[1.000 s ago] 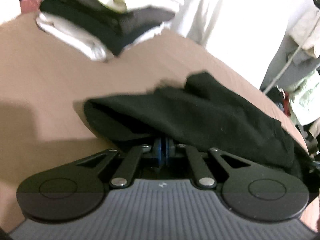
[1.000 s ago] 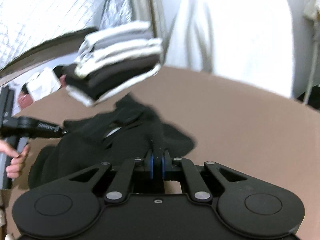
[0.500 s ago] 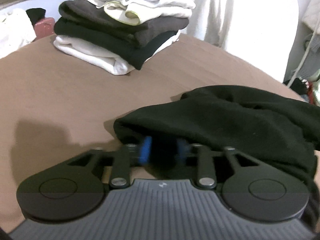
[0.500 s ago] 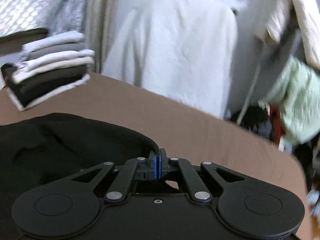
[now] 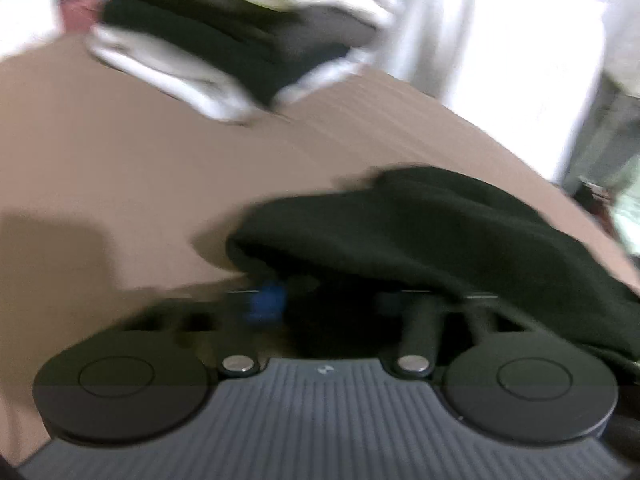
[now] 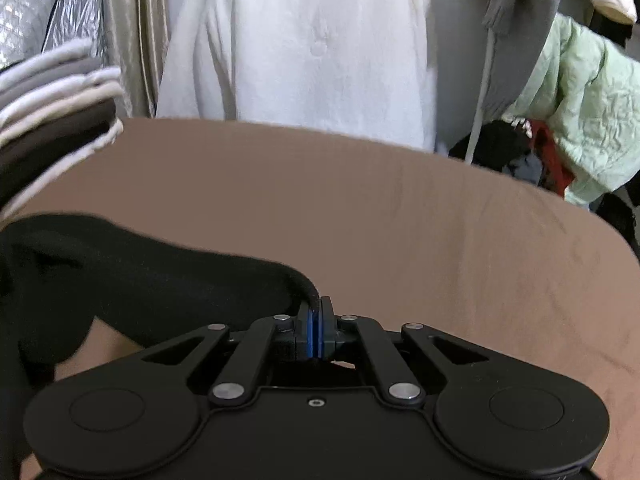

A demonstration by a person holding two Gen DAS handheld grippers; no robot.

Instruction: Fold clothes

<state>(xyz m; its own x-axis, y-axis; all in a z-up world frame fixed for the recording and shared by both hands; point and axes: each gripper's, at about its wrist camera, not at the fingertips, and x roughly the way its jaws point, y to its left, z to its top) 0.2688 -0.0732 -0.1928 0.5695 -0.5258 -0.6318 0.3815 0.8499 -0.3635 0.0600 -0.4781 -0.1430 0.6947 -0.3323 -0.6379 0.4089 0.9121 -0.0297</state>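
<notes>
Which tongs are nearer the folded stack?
Left. The left tongs, at the black garment, face the stack; from the right tongs it lies far left.

My right tool (image 6: 315,330) has swung from the folded stack toward the brown surface's (image 6: 360,208) far corner, dragging the black garment's (image 6: 140,272) edge along. My left tool's (image 5: 320,300) jaws opened, then have just been closing, cloth between them.

The left gripper (image 5: 320,300), its jaws just closing, noses under a rumpled black fabric garment (image 5: 420,232). Both lie on a brown cloth surface (image 5: 120,160); a blurred stack of folded clothes (image 5: 224,48) sits beyond.
</notes>
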